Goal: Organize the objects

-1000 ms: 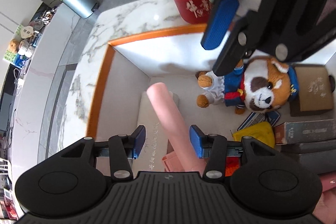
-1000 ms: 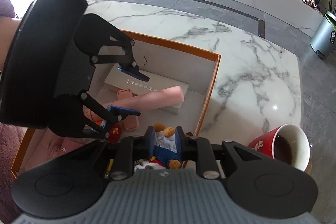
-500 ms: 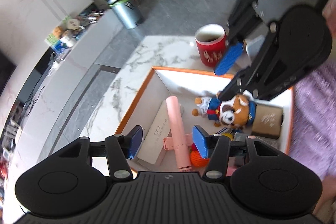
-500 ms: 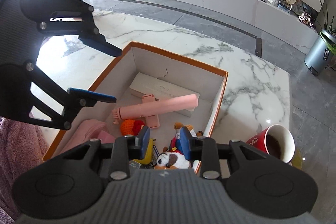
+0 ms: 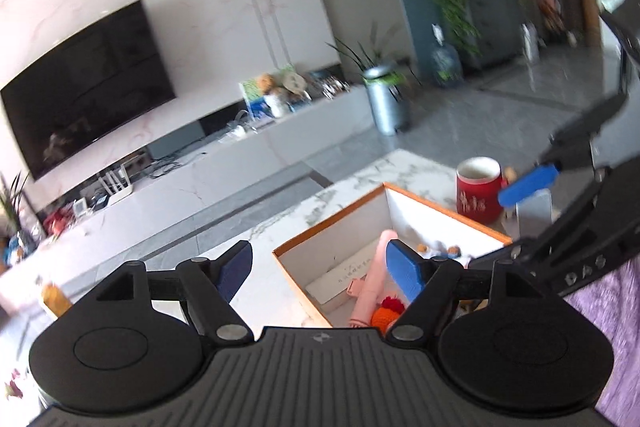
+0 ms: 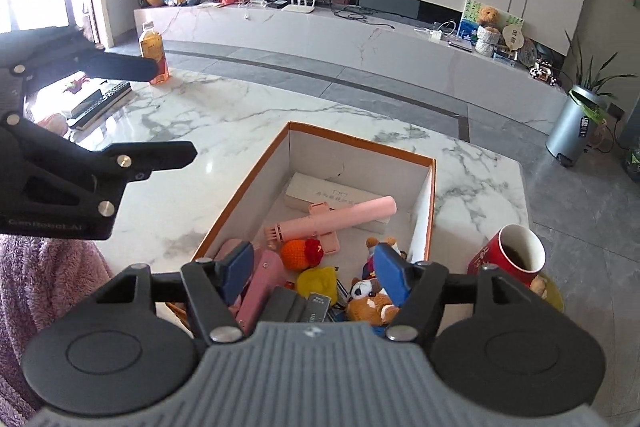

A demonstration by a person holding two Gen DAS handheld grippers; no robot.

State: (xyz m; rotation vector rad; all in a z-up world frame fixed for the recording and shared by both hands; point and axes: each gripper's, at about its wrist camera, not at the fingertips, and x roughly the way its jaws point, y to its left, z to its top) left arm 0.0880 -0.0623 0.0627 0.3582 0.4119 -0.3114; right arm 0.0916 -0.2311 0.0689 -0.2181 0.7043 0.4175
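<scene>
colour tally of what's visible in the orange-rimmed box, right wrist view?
Pink: 2, handheld fan, pink case
White: 1, glasses box
Orange: 1, crochet ball
Yellow: 1, soft toy
Brown: 1, plush dog
Grey: 1, book
Total: 7

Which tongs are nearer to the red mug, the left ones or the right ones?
Right. The right tongs hang open over the box end beside the red mug. The left tongs are open over bare marble beyond the box's far side.
</scene>
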